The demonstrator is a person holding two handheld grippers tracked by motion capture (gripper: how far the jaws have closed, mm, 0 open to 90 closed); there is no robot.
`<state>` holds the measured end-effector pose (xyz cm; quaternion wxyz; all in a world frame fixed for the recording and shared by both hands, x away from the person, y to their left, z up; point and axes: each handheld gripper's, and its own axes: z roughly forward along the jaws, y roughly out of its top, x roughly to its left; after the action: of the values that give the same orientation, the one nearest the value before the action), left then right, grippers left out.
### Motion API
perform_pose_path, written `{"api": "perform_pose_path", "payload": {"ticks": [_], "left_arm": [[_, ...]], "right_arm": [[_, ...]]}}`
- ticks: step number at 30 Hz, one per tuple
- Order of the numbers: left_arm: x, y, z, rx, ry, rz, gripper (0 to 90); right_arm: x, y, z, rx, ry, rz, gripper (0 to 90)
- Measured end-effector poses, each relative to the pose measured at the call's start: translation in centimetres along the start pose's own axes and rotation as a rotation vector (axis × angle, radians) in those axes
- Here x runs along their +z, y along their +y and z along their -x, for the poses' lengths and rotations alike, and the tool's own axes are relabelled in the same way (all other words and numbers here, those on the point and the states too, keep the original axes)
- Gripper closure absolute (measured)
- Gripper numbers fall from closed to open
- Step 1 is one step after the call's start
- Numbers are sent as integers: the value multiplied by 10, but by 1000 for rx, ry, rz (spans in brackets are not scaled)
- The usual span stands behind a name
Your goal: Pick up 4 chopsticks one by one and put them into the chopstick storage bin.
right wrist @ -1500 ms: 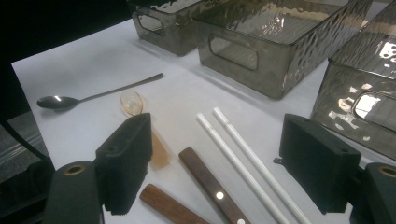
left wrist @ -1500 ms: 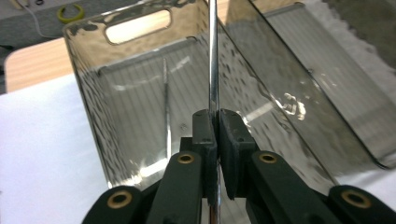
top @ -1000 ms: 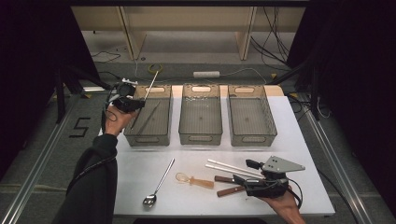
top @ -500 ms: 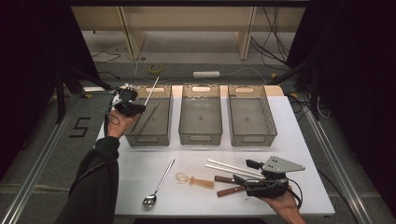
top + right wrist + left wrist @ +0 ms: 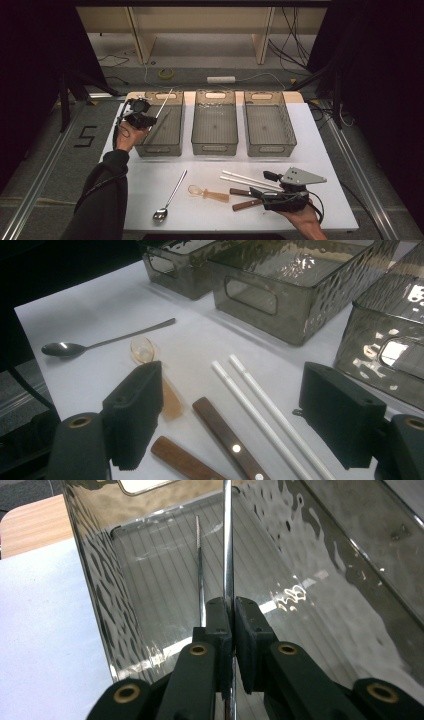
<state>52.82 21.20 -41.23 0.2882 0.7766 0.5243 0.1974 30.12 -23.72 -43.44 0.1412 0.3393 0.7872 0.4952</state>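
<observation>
At the table's near edge, the right tool rests in the person's right hand, its jaws spread wide and holding nothing. In the right gripper view those jaws stand apart over two brown wooden handles and two white straws that lie side by side on the white table.

Left of the handles lies an amber plastic spoon, and beyond it a long metal spoon lies at a slant with its bowl toward the near edge.

Farther back, three smoked clear bins stand in a row across the table: the left bin, the middle bin and the right bin. The middle and right bins look bare inside.

At the far left, the left hand holds the left tool at the left bin's outer rim. Its jaws are clenched on a thin metal rod, seen in the left gripper view pinched between the pads and running straight up over the bin. In the high view the rod tilts up and away toward the bin's far end. A second thin, dark rod lies on the bin's ribbed floor just beside it.
</observation>
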Motion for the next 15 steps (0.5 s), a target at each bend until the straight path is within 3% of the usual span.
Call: {"api": "perform_pose_path", "payload": {"ticks": [5, 7, 15], "left_arm": [[2, -3, 0, -15, -1, 0, 828], [0, -3, 0, -28, -14, 11, 780], [-18, -4, 11, -38, -61, 23, 474]], "right_arm": [[0, 0, 0, 0, -1, 3, 267], [-1, 0, 1, 2, -3, 3, 267], [-1, 1, 1, 0, -3, 6, 267]]}}
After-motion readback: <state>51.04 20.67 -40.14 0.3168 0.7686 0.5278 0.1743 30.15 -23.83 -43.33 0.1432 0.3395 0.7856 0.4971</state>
